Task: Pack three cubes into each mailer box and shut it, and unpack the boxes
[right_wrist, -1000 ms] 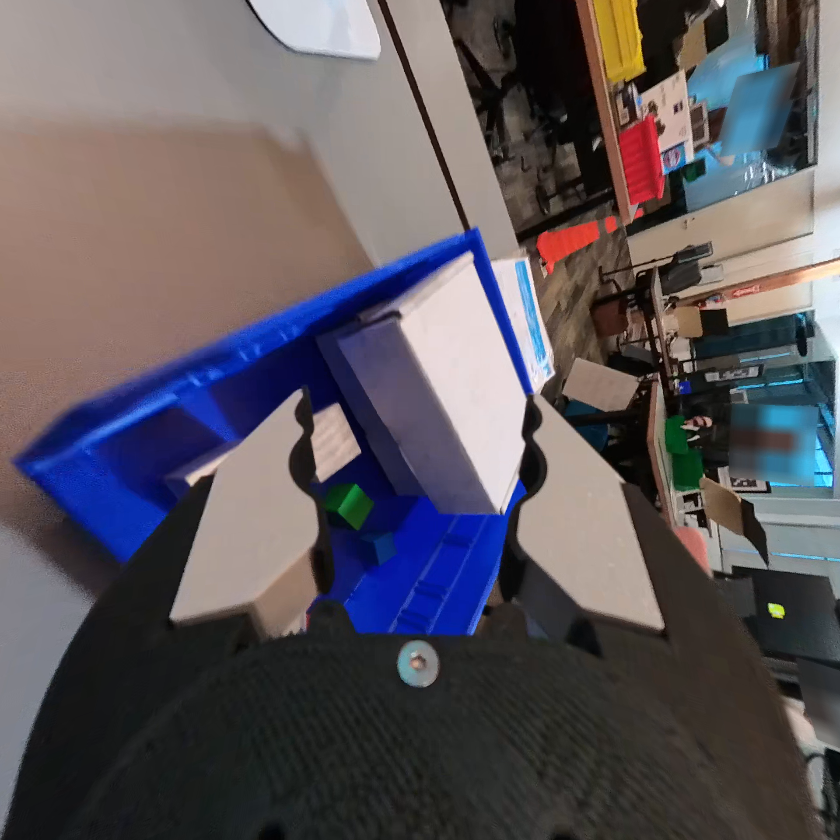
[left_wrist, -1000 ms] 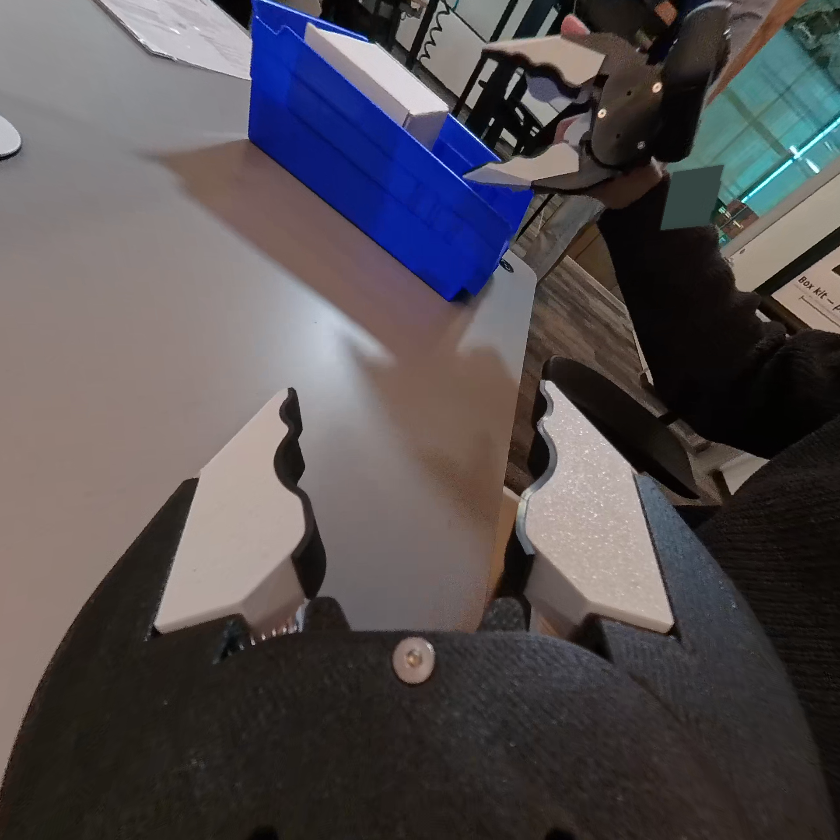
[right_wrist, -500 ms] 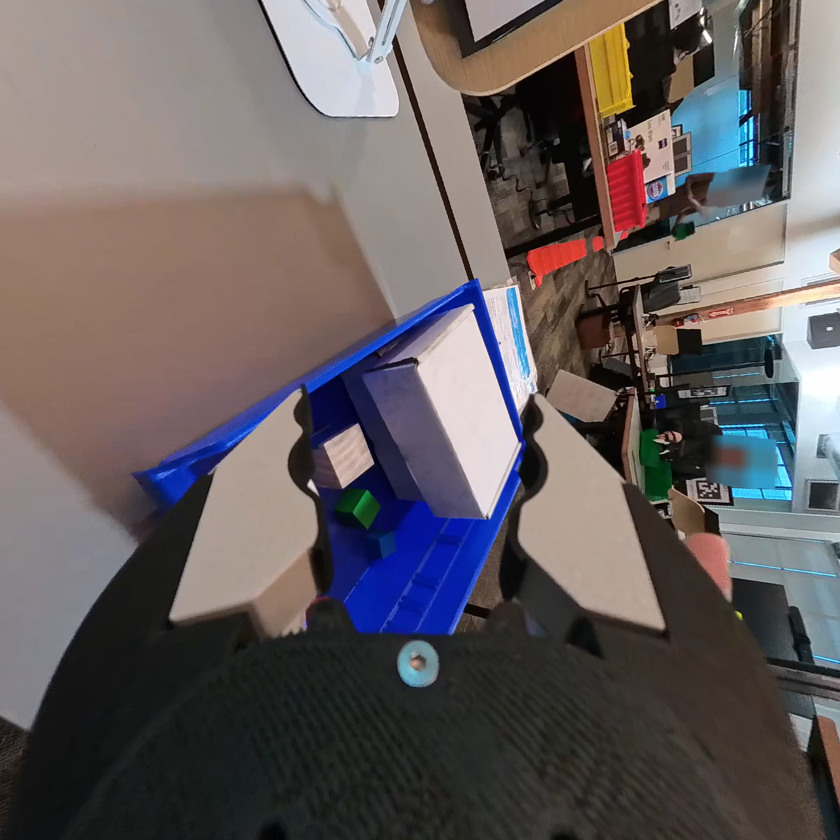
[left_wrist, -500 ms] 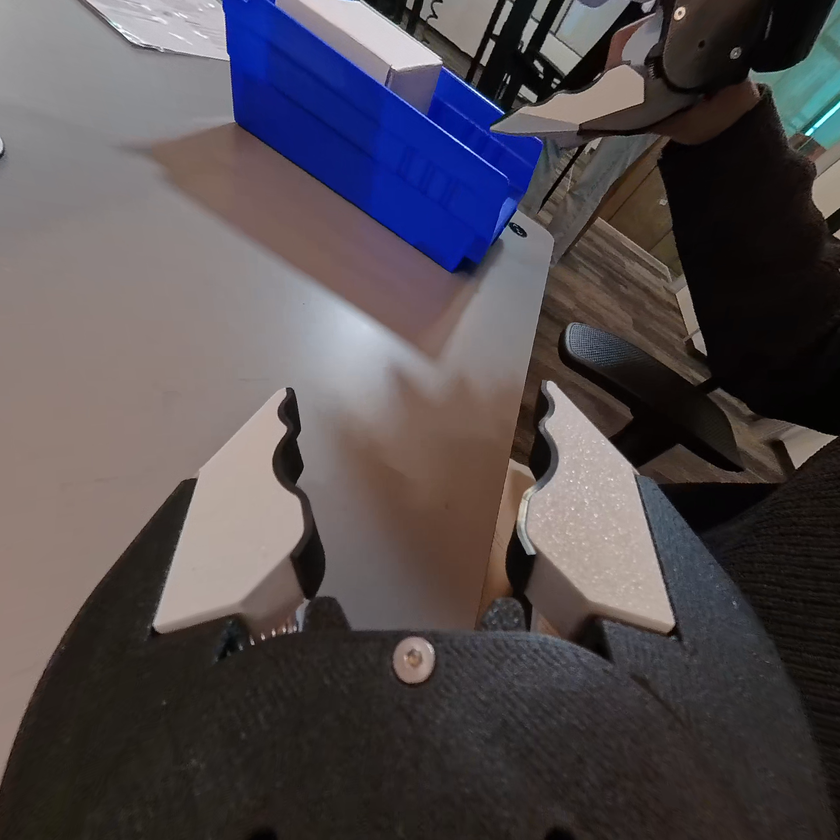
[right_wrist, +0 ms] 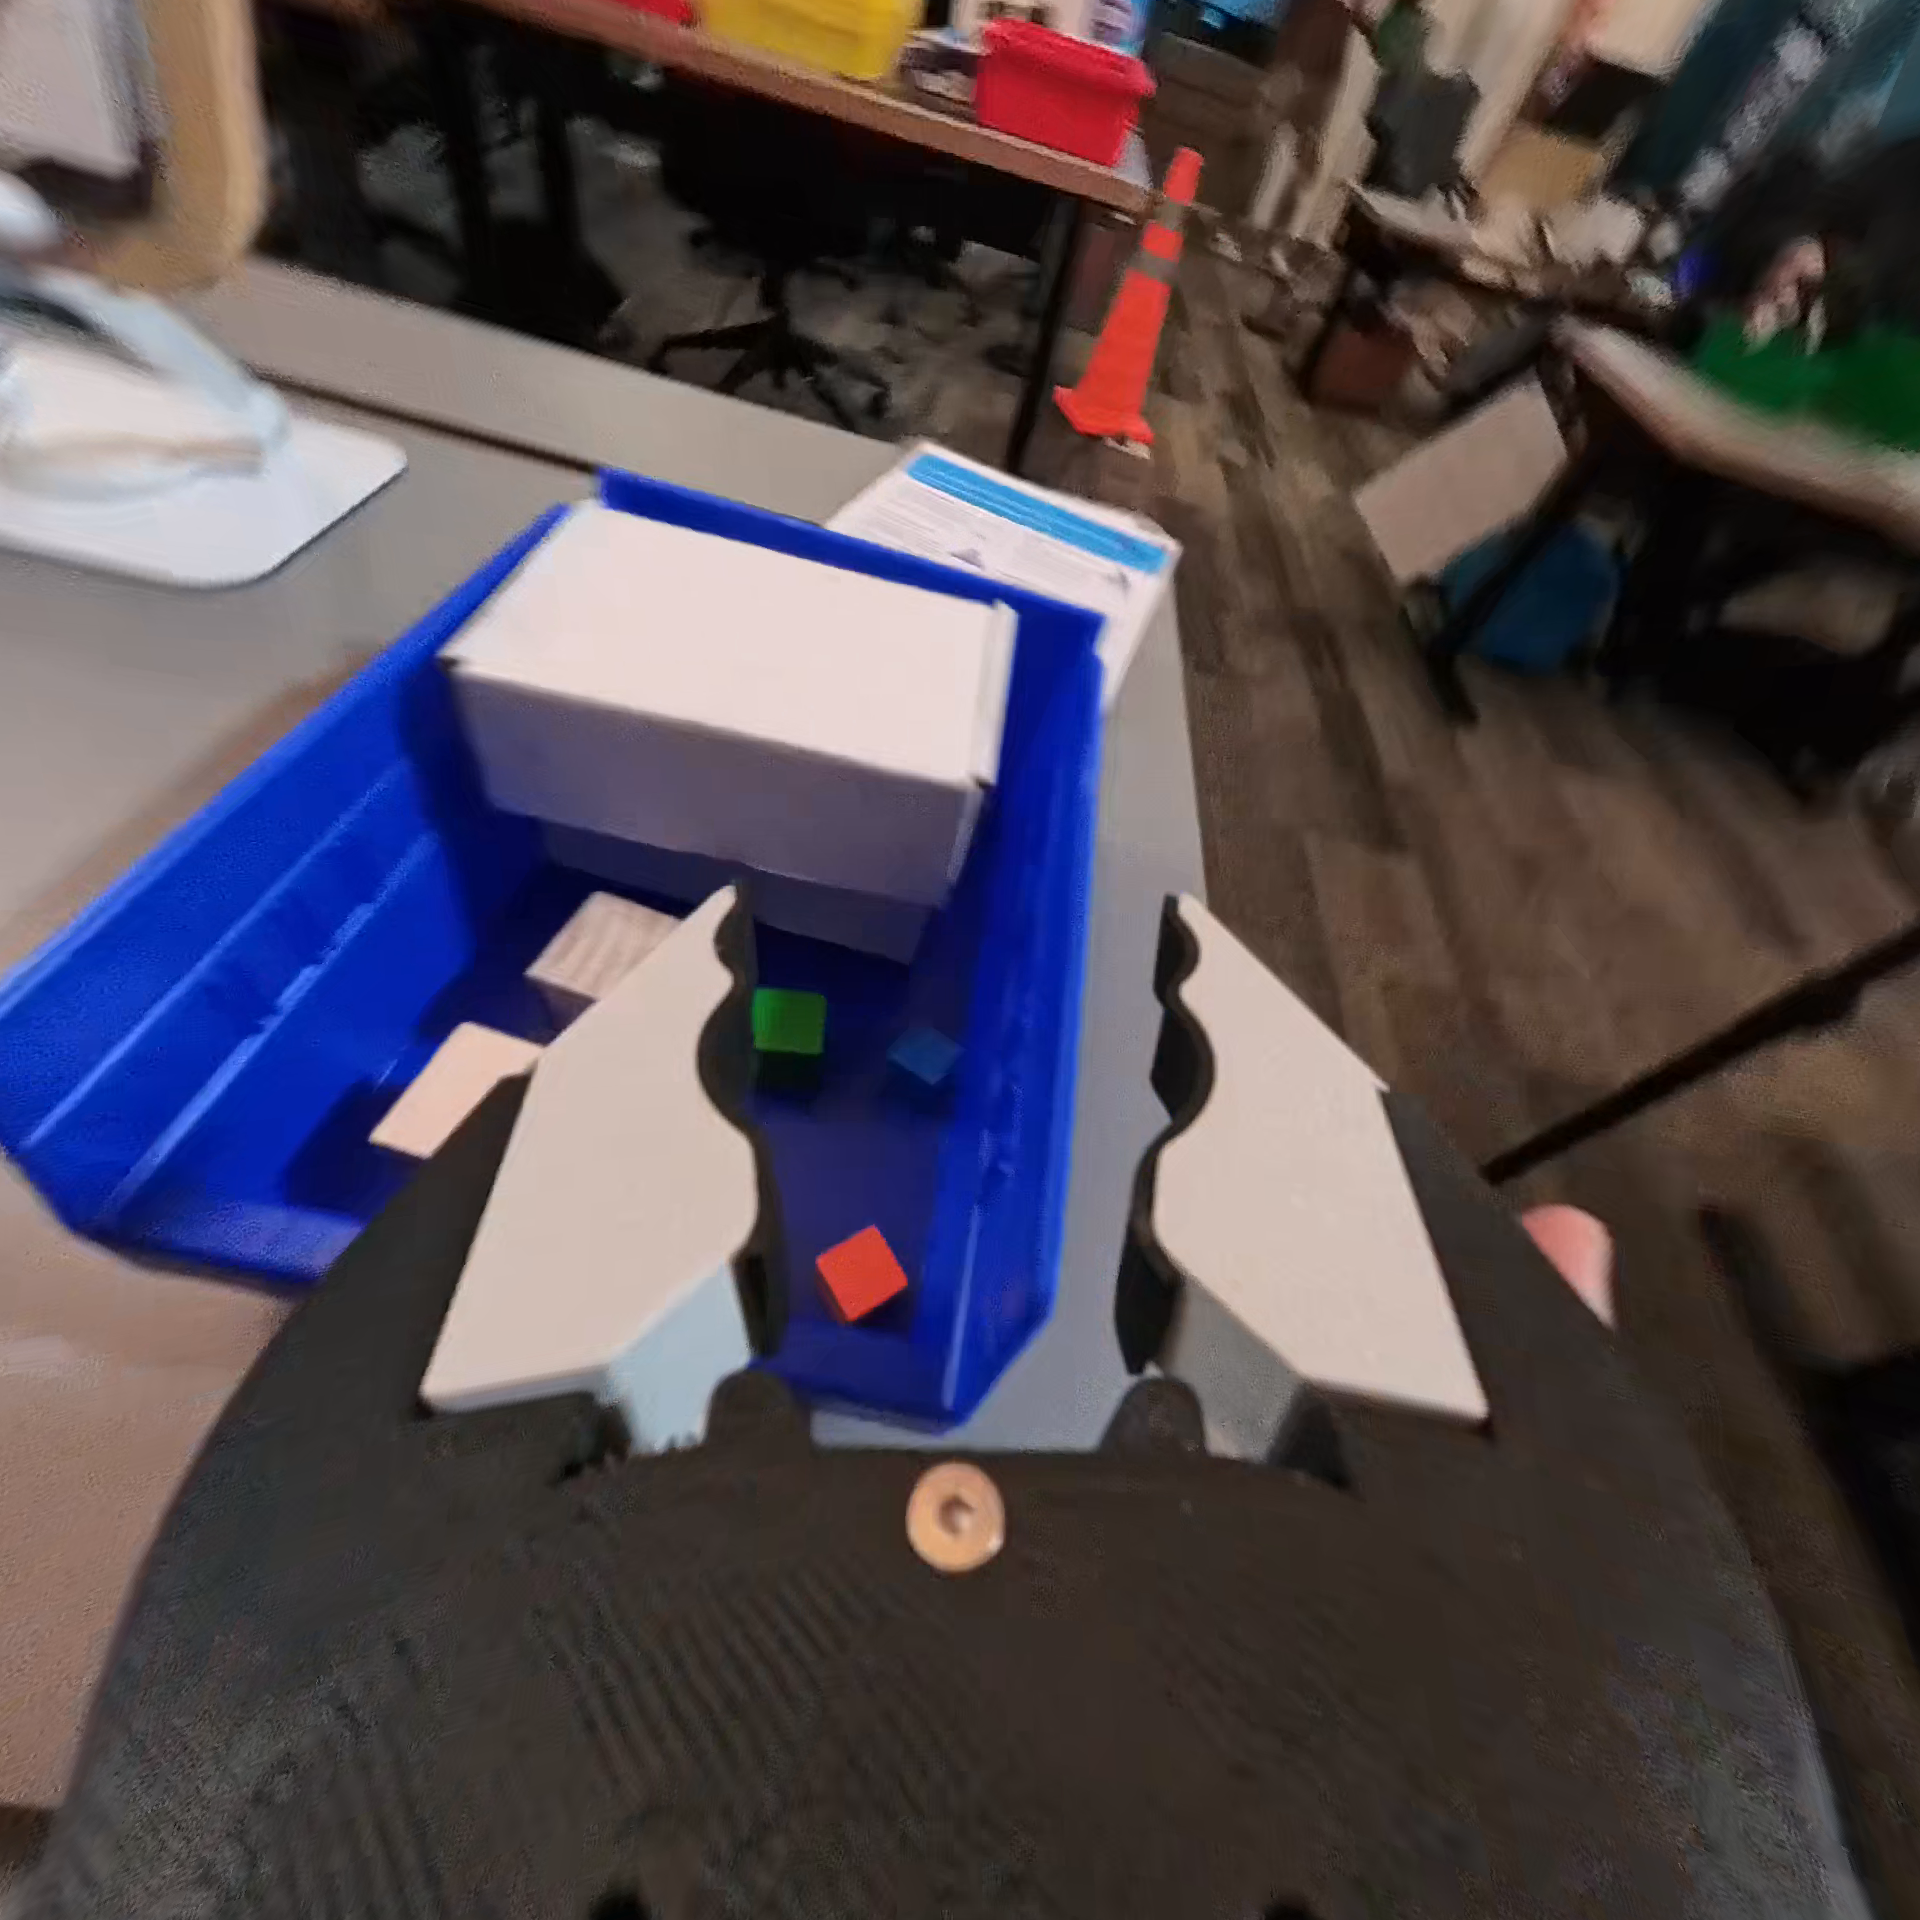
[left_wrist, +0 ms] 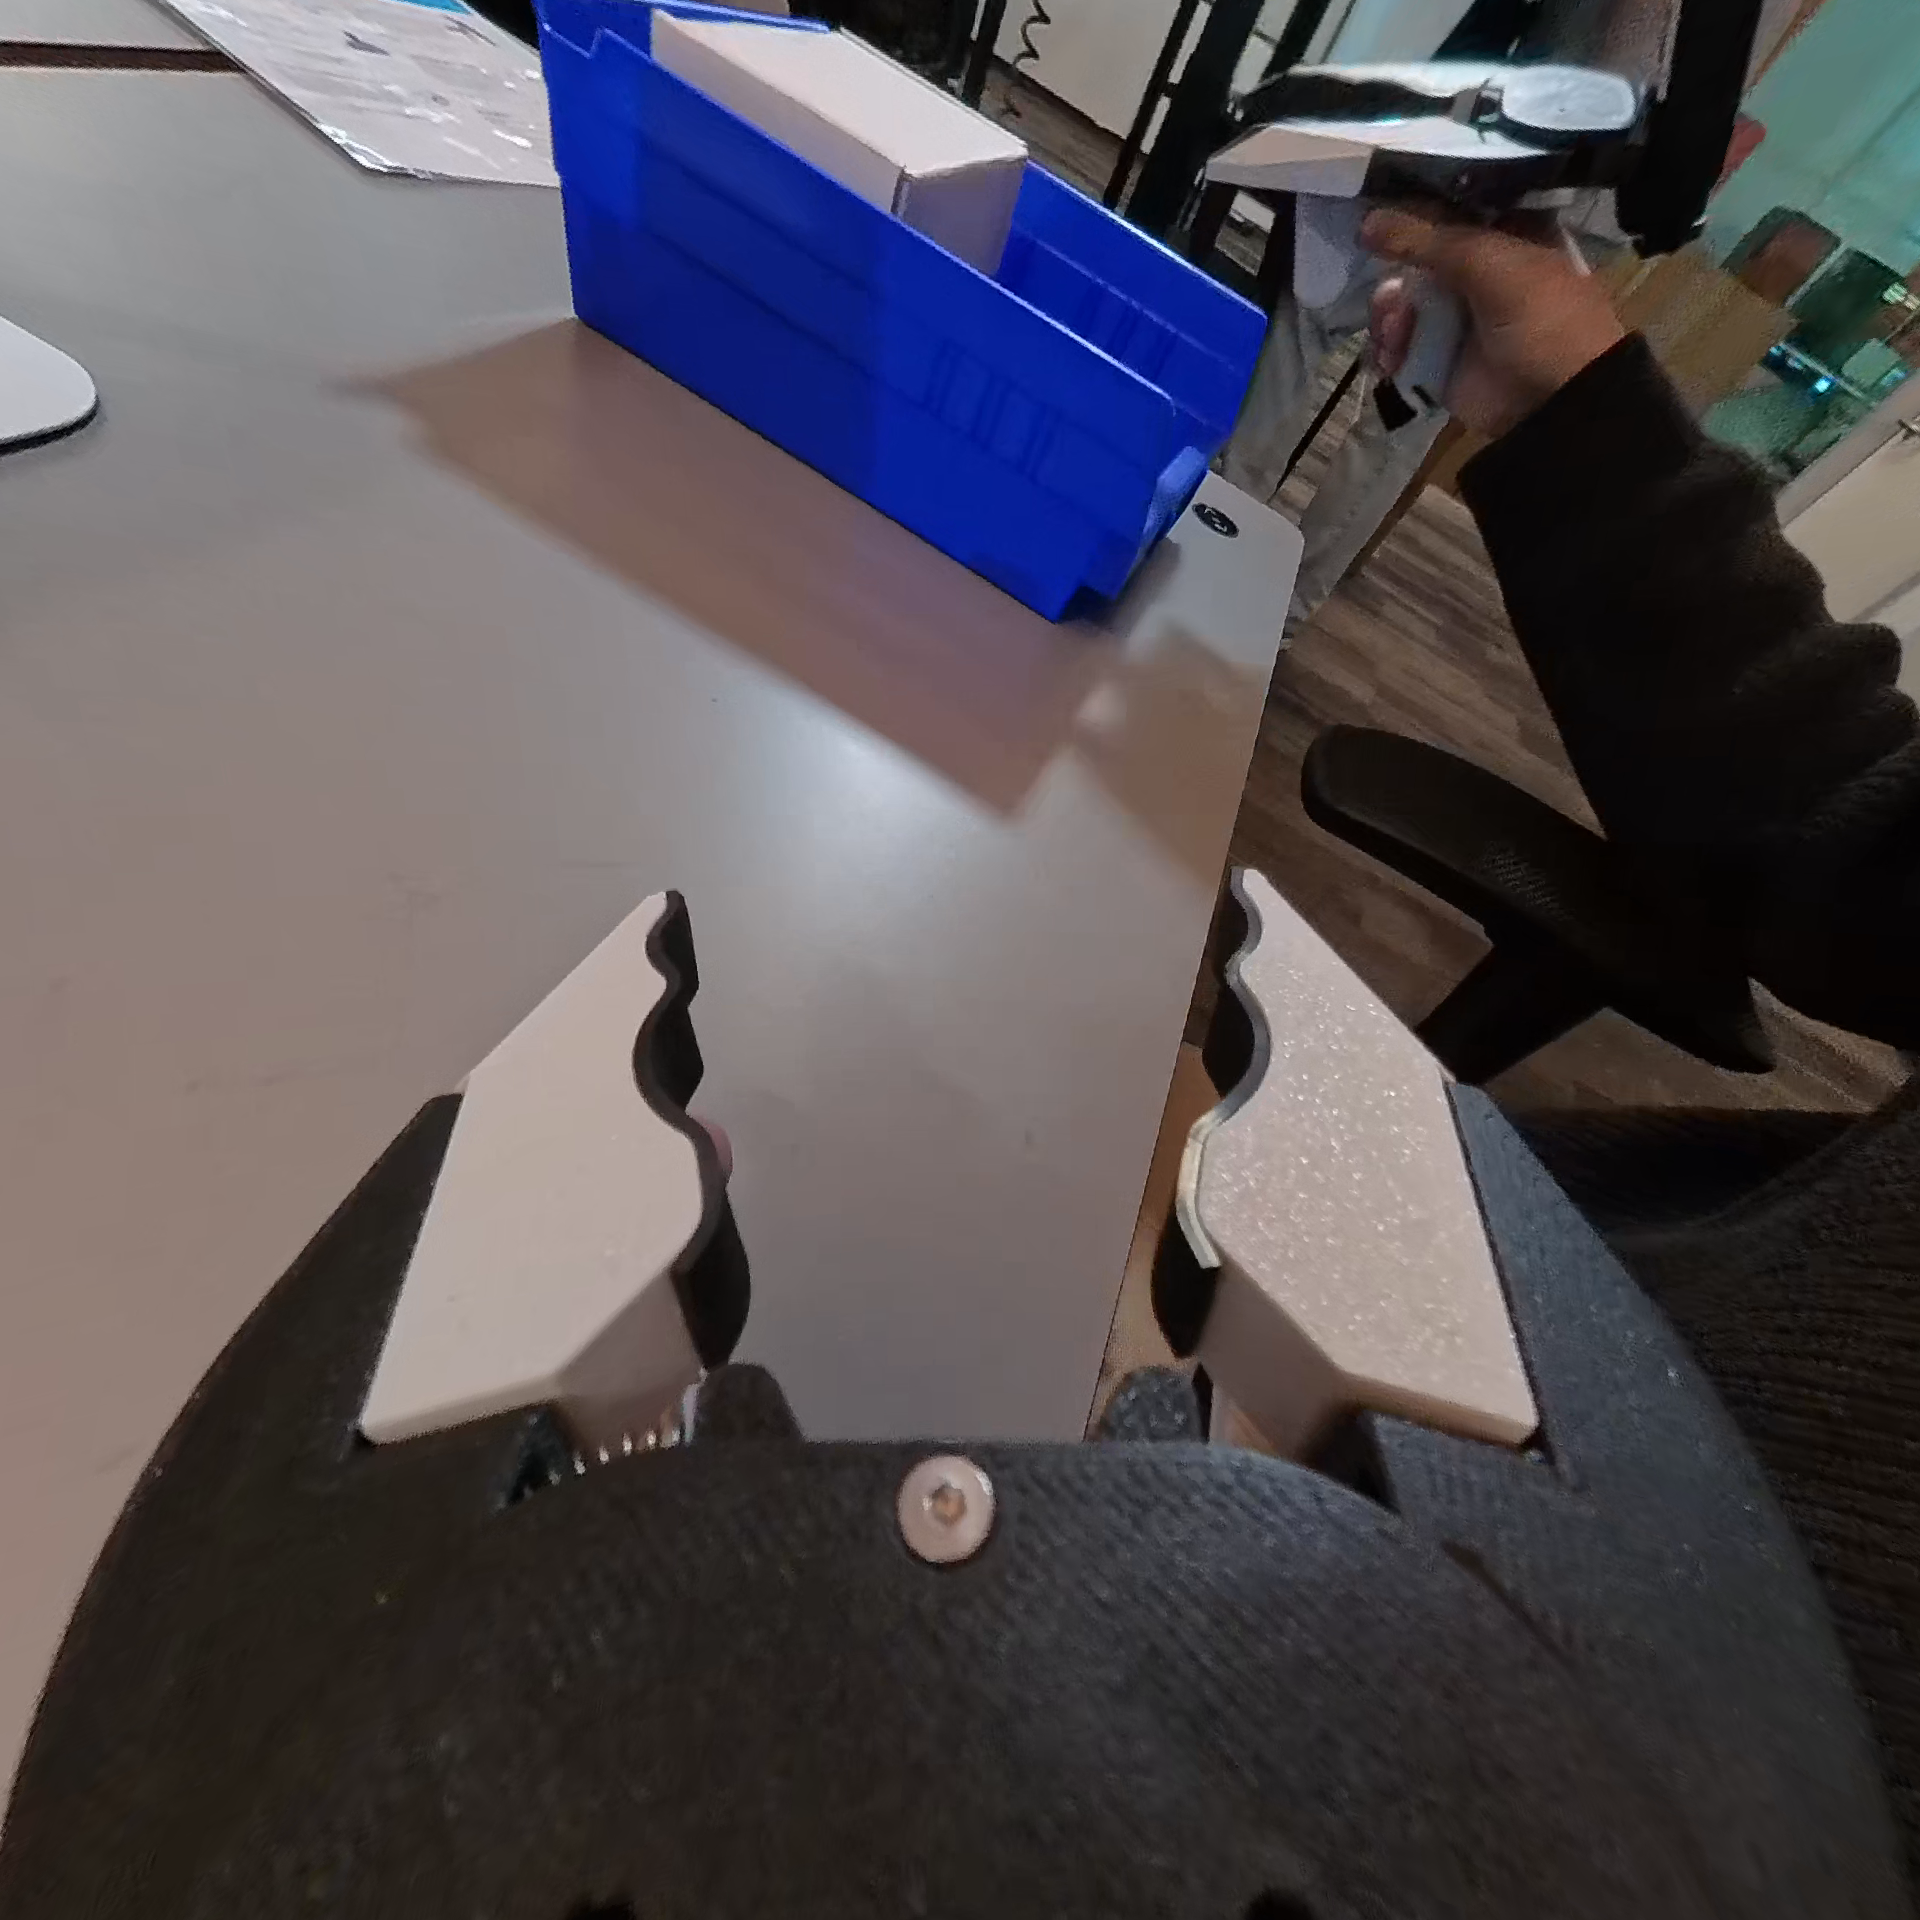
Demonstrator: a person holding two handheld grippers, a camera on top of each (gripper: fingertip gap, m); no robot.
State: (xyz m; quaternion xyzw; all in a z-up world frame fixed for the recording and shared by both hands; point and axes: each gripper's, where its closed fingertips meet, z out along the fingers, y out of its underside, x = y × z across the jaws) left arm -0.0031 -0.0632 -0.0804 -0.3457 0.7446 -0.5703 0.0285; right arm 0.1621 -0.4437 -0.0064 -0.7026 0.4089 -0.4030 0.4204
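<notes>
The right gripper [right_wrist: 956, 1049] hung in the air above the near end of a blue bin [right_wrist: 208, 997] at the corner of a grey table [left_wrist: 416, 790], its two fingers spread wide with nothing between them. In the left wrist view that same gripper [left_wrist: 1351, 135] showed held level and high, just beyond the bin's far wall, gripped from below by a hand [left_wrist: 1496, 312] in a dark sleeve. The left gripper [left_wrist: 956, 1049] was poised low over the table's near edge, well apart from the bin, its jaws likewise parted and empty. Inside the bin, a closed white mailer box [right_wrist: 727, 696] lay stacked on a second white box [right_wrist: 831, 909] at the far end. A green cube [right_wrist: 788, 1023], a blue cube [right_wrist: 925, 1055] and a red cube [right_wrist: 860, 1273] sat loose on the bin floor, apart from one another, with two pale blocks [right_wrist: 597, 951] beside them. A printed sheet [right_wrist: 1029, 530] lay on the table just behind the bin, an orange traffic cone [right_wrist: 1138, 312] standing on the floor beyond
</notes>
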